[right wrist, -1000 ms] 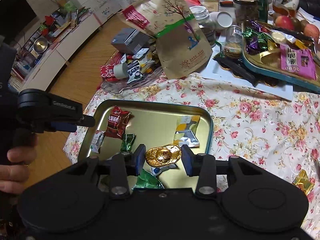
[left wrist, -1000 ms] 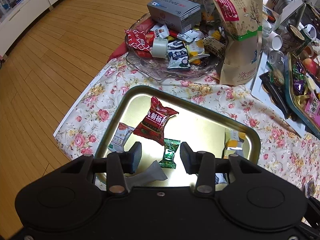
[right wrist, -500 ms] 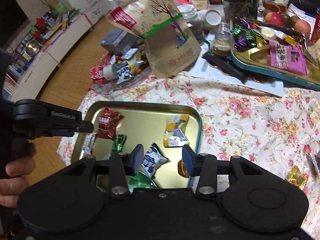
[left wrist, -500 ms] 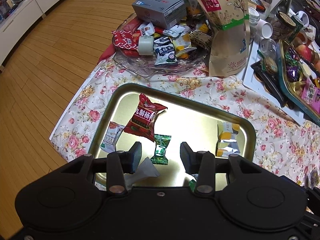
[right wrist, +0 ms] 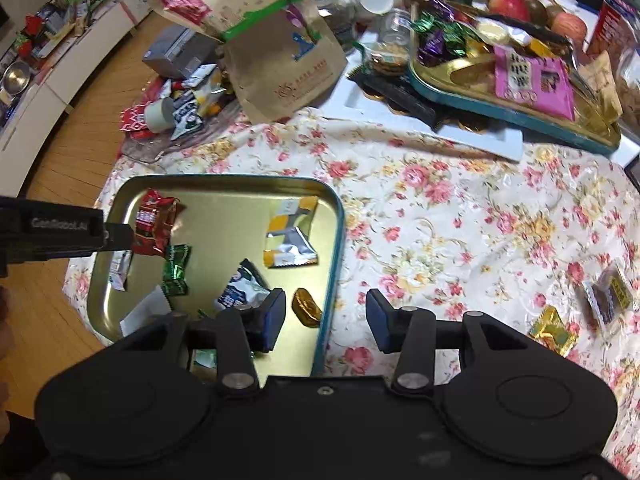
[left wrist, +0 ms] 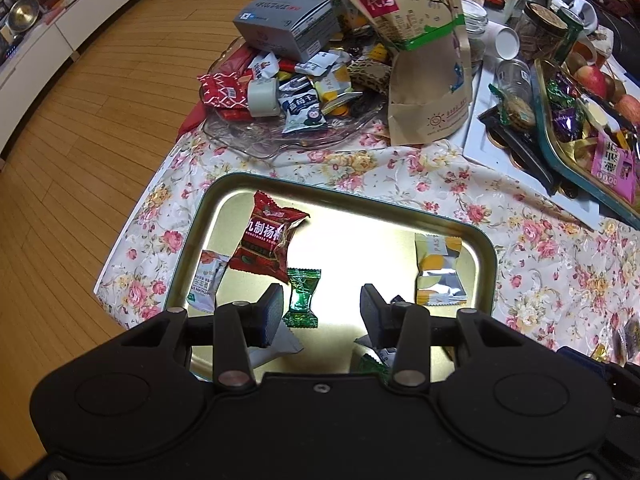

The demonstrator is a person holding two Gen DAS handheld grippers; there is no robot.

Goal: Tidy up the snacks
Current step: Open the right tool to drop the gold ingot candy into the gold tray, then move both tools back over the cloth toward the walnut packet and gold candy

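Flowery cloth covers the desk. Both my claws are open and hold nothing: right claw, left claw. Gold candy lies in the gold tin tray. Next, I think, I grab the gold-wrapped candy outside it.

snacks in tray (bowl behind)

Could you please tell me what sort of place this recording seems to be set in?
Most likely a home living room: a table under a flowered tablecloth crowded with snacks, a wooden floor, and a low white cabinet along the wall.
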